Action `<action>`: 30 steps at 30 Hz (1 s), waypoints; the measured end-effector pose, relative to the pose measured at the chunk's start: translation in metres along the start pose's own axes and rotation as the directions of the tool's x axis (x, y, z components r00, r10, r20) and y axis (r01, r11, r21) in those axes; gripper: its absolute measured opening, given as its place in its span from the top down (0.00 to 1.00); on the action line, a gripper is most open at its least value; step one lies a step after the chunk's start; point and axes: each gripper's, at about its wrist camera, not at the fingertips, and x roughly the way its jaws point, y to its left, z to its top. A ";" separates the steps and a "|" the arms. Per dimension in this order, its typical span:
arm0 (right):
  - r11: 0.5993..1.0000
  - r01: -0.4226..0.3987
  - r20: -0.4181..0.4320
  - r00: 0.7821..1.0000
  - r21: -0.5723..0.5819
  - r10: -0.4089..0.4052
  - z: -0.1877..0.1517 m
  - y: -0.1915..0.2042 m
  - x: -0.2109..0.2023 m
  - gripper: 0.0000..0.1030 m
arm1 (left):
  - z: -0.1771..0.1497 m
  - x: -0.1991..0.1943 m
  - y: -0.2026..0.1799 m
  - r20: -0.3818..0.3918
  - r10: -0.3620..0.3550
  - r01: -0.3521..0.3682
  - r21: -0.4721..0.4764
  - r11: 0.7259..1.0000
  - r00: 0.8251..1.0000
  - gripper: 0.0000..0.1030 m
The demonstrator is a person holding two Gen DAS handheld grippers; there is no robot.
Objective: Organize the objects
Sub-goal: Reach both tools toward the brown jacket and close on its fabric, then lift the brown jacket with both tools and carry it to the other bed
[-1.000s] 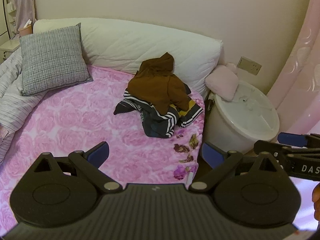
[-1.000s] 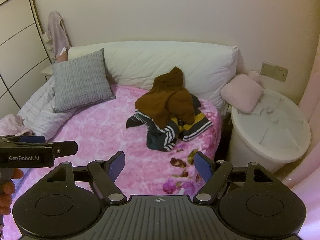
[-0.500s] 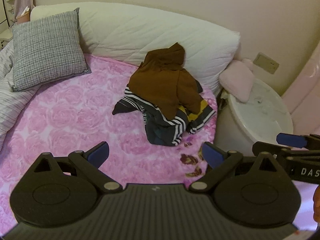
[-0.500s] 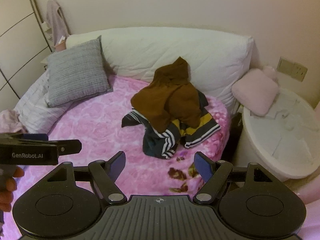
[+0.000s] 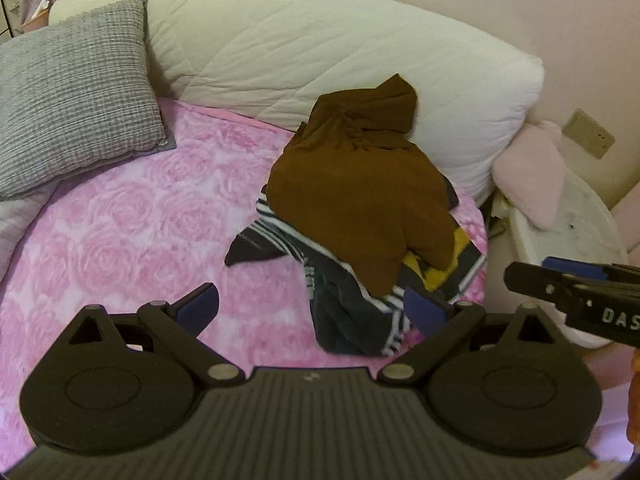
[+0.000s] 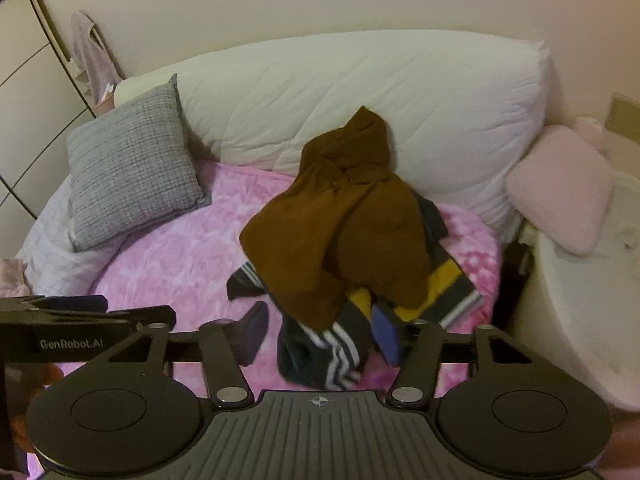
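A brown hooded garment (image 5: 360, 192) (image 6: 340, 224) lies crumpled on top of a dark striped garment (image 5: 352, 316) (image 6: 324, 356) with a yellow band, on the pink rose-patterned bed cover (image 5: 132, 232) (image 6: 180, 256). My left gripper (image 5: 312, 312) is open and empty, just short of the pile's near edge. My right gripper (image 6: 320, 336) is open and empty, its jaws on either side of the striped garment's near end. Each gripper shows at the edge of the other's view.
A long white bolster (image 5: 320, 48) (image 6: 360, 92) lies behind the pile. A grey checked cushion (image 5: 68, 92) (image 6: 132, 168) sits at the left. A white round container (image 5: 568, 240) (image 6: 580, 300) with a pink cushion (image 5: 528, 176) (image 6: 560, 188) stands right of the bed.
Both grippers have moved forward and down toward the clothes pile, which now looks larger and nearer. Both stay open.
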 end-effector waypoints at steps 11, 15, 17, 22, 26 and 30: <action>1.000 -0.017 -0.047 0.999 0.006 0.017 0.031 -0.014 0.111 0.66 | 0.039 0.096 0.016 -0.056 0.015 -0.017 -0.030 0.999 0.998 0.09; 1.000 -0.003 -0.070 0.998 0.025 0.005 0.038 -0.018 0.145 0.67 | 0.048 0.121 0.020 -0.073 0.022 -0.025 -0.036 0.999 0.997 0.09; 0.999 0.000 -0.080 0.997 0.033 0.003 0.039 -0.019 0.159 0.67 | 0.052 0.132 0.023 -0.083 0.031 -0.034 -0.038 0.999 0.996 0.09; 1.000 -0.010 -0.096 0.995 0.018 0.012 0.040 -0.019 0.185 0.98 | 0.057 0.147 0.028 -0.101 0.042 -0.047 -0.049 0.998 0.994 0.10; 0.997 -0.003 0.023 1.000 -0.083 0.005 0.041 0.000 0.160 1.00 | 0.059 0.137 0.034 -0.089 0.033 -0.039 -0.065 0.997 0.995 0.12; 0.985 0.002 0.193 0.981 -0.171 0.031 0.050 0.021 0.109 1.00 | 0.058 0.110 0.046 -0.039 0.031 -0.035 -0.104 0.994 0.999 0.13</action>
